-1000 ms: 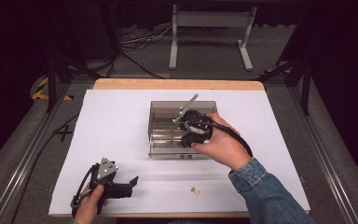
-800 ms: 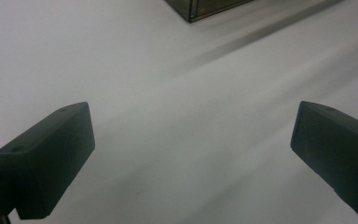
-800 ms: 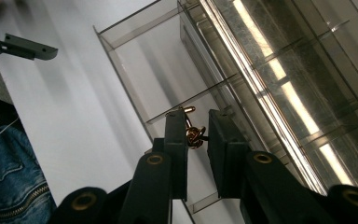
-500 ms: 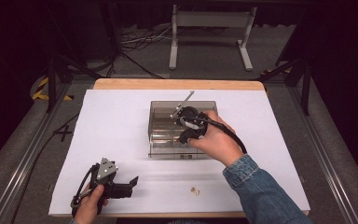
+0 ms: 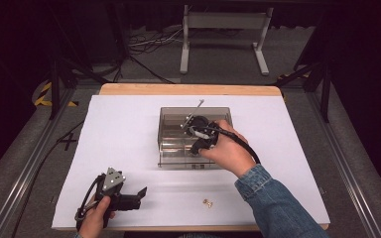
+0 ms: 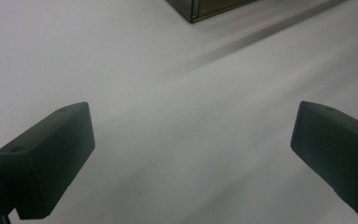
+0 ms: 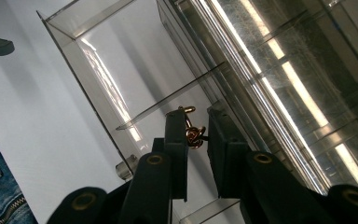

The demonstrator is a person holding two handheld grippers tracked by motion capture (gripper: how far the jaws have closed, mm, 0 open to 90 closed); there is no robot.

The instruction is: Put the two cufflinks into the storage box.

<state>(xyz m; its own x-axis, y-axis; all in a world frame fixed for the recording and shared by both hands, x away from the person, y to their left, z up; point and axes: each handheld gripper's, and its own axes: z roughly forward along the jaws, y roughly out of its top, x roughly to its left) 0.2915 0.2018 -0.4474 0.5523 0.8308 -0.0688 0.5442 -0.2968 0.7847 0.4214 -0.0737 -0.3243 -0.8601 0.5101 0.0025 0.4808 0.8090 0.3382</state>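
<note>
white paper covers the table. on it sits a clear compartment box. right gripper hangs over the box's open compartment, jaws clenched on a small gold earring. left gripper rests near the front edge, jaws spread wide, holding nothing.

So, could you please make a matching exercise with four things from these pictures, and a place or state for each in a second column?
Things:
1. left tongs
2. right tongs
3. clear box
4. small gold piece

Places or states:
a. lies alone on the white sheet, near the front edge
b. shut on a gold earring, over a compartment
c. open, with nothing between the jaws
d. stands in the middle of the table

Pairs: 1-c, 2-b, 3-d, 4-a
</note>
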